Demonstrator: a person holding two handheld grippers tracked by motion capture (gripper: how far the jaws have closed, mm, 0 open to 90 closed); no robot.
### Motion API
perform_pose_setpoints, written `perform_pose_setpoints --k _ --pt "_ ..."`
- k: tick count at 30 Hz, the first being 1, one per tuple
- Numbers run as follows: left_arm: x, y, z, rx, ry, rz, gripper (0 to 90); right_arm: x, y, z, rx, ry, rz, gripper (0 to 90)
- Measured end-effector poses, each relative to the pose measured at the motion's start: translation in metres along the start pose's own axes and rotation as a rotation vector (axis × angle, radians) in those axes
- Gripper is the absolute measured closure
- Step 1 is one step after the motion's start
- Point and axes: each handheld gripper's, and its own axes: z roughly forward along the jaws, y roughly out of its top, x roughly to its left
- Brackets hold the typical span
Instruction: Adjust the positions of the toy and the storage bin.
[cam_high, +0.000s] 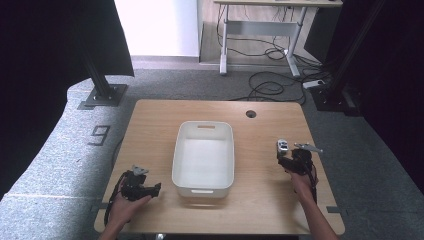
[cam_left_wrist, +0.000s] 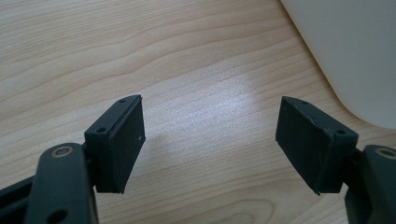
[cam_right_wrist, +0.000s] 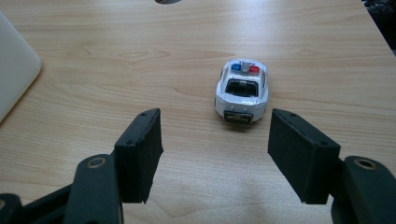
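A small white toy police car (cam_right_wrist: 242, 91) with red and blue roof lights stands on the wooden table, its rear toward my right gripper (cam_right_wrist: 215, 144). That gripper is open, its jaws wide apart just short of the car, nothing between them. From above, the car (cam_high: 282, 146) sits right of the white bin (cam_high: 229, 155), with the right gripper (cam_high: 291, 161) just behind it. My left gripper (cam_left_wrist: 210, 140) is open over bare wood, the bin's corner (cam_left_wrist: 355, 51) at its upper right. In the high view the left gripper (cam_high: 156, 188) lies near the table's front left.
The white rectangular bin stands in the table's middle, with nothing in it. A round cable hole (cam_high: 251, 113) is in the table's far right. Beyond the table, a desk frame and cables (cam_high: 270, 85) lie on grey carpet; black posts stand at both sides.
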Motion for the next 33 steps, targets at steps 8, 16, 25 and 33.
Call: perform_pose_setpoints --k 8,16,25,33 --pt "-0.0002 0.0000 -0.0002 0.000 0.000 0.001 24.5 0.0002 -0.0004 0.0002 0.002 -0.001 -0.005 35.0" --pt "-0.0002 0.0000 -0.0002 0.000 0.000 0.001 24.5 -0.0004 -0.0004 0.0010 0.002 0.000 0.000 35.0" --pt "-0.0002 0.0000 -0.0001 0.001 0.001 0.002 24.5 -0.0010 -0.0003 0.0019 0.003 0.001 -0.002 35.0" --pt "-0.0002 0.0000 -0.0002 0.001 0.000 0.000 24.5 -0.0018 -0.0003 0.0024 0.007 -0.003 -0.002 35.0"
